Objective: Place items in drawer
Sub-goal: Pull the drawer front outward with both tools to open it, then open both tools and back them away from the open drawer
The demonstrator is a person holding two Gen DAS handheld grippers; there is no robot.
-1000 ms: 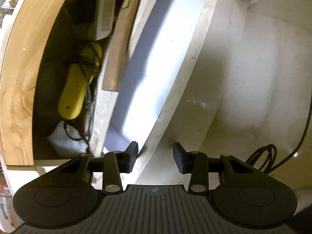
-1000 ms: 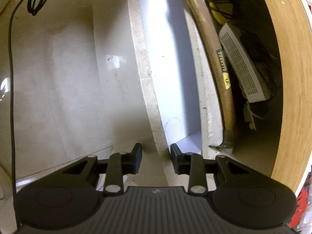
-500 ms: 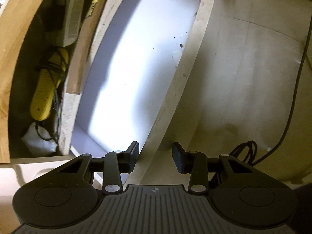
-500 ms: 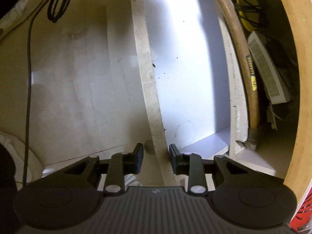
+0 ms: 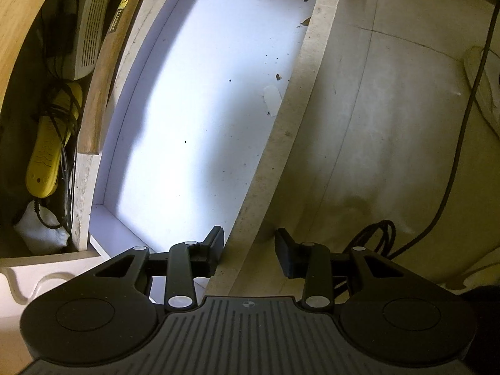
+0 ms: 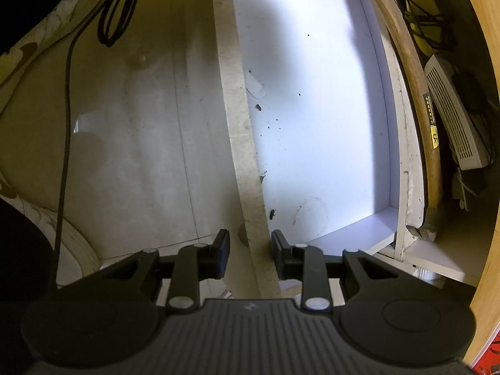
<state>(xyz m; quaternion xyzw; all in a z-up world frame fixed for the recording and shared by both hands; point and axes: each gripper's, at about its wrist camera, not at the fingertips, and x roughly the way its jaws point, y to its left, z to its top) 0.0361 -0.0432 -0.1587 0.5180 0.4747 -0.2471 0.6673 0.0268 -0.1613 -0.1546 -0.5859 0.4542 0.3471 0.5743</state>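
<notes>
A white drawer (image 5: 200, 118) stands pulled far out, its floor bare but for specks of dirt; it also shows in the right wrist view (image 6: 318, 125). Its pale front panel (image 5: 290, 115) runs between the fingers of my left gripper (image 5: 249, 248), which is open and straddles the panel's top edge. My right gripper (image 6: 250, 251) is open and straddles the same panel (image 6: 237, 118) at its other end. Neither holds an item.
Behind the drawer, under a wooden top (image 5: 18, 31), lie a wooden-handled hammer (image 5: 103, 78), a yellow device with a cord (image 5: 47, 156) and a white router (image 5: 89, 31). Black cables (image 5: 375, 240) and a white shoe (image 6: 47, 37) lie on the pale floor.
The drawer has slid farther out, so much more of its white floor shows. Both grippers have stayed astride the front panel and moved with it.
</notes>
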